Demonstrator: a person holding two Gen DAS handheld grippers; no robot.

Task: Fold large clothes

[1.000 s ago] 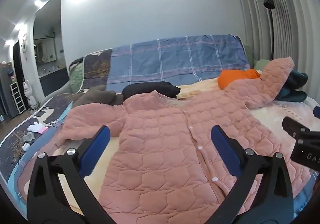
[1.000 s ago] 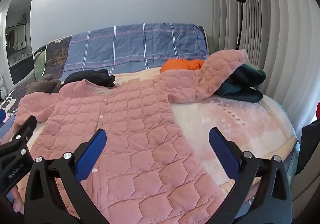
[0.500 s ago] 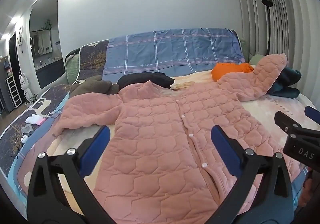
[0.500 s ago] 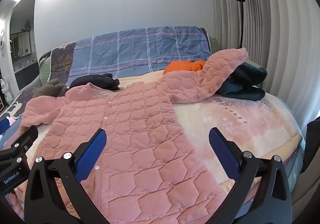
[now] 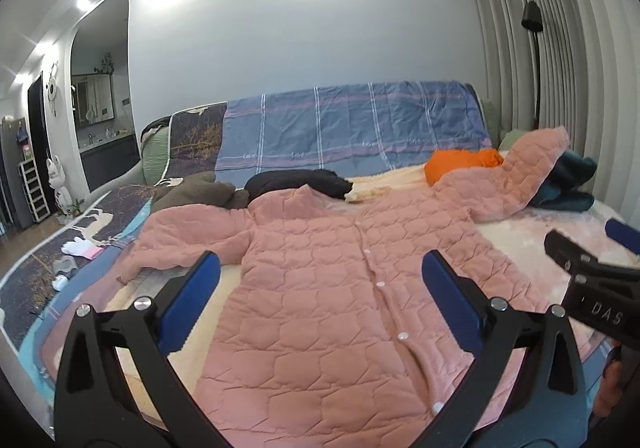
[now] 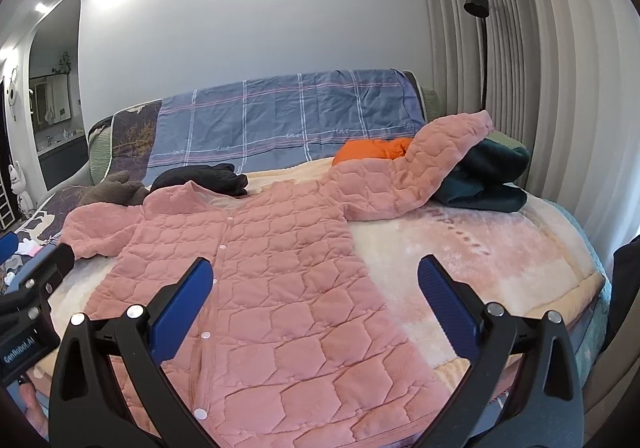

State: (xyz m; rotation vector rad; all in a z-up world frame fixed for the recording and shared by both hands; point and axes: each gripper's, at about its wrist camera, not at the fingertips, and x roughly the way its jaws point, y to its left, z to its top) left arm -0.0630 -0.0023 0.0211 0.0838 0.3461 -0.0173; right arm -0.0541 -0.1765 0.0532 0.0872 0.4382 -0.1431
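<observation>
Both of your grippers, left [image 5: 320,292] and right [image 6: 316,288], hover released and empty above the jacket [image 5: 344,288], spread flat on the bed [image 6: 480,248].

— Any lettering you can make out?

— Yes. In the left wrist view, the right gripper [image 5: 592,280] carries white capitals on its black body, "DAS", and the rest runs out of view.

— And the other one?

— In the right wrist view, the left gripper [image 6: 28,312] has a small label that reads "GenRobot.AI".

— Anything on the fabrics?

— The blue plaid sheet [image 6: 288,127] over the backrest has a small script word repeated along a stripe; it looks like "love", though it is too small to be sure.
</observation>
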